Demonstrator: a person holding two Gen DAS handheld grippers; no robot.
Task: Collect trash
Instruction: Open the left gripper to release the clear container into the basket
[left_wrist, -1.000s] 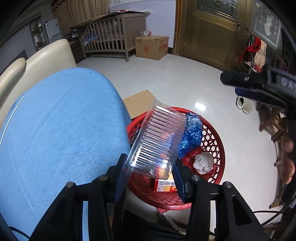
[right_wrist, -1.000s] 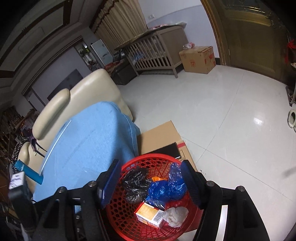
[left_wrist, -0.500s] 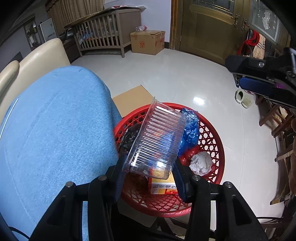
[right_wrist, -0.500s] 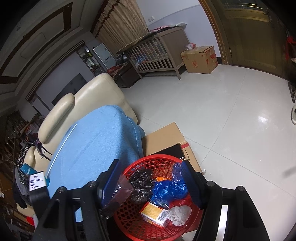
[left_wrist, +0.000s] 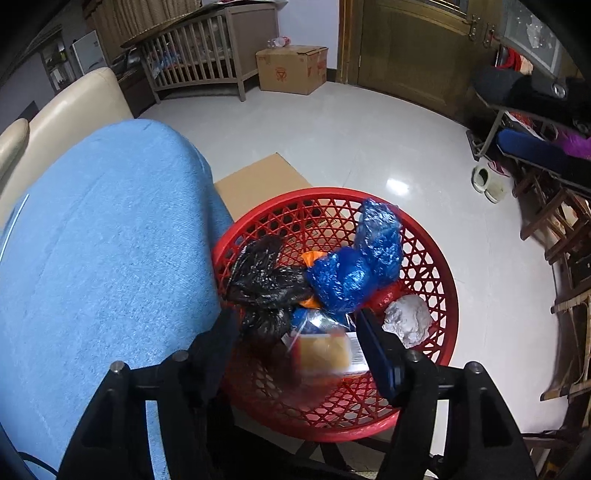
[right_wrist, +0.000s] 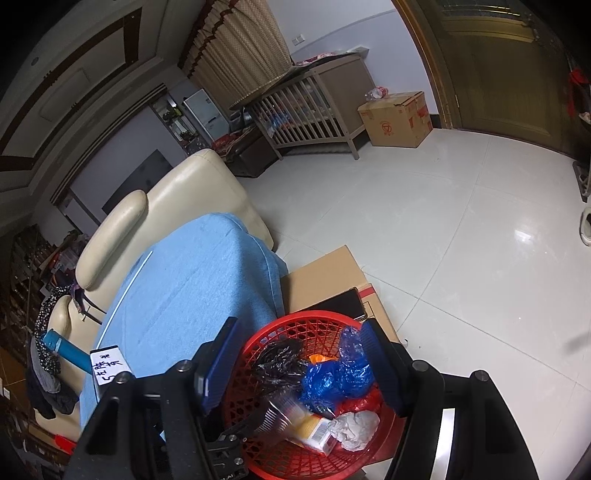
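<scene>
Dropping step: left tongs (left_wrist: 295, 343) wide over basket (left_wrist: 448, 295), clear tub (left_wrist: 321, 354) falling, blurred. Right tongs (right_wrist: 301, 365) wide, empty. Next: fetch more trash.

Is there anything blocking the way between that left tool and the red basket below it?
Nothing visible does. The left tool is open right above the red basket, whose top has no lid. Only trash lies inside: a blue bag, a black bag and a blurred clear container.
</scene>
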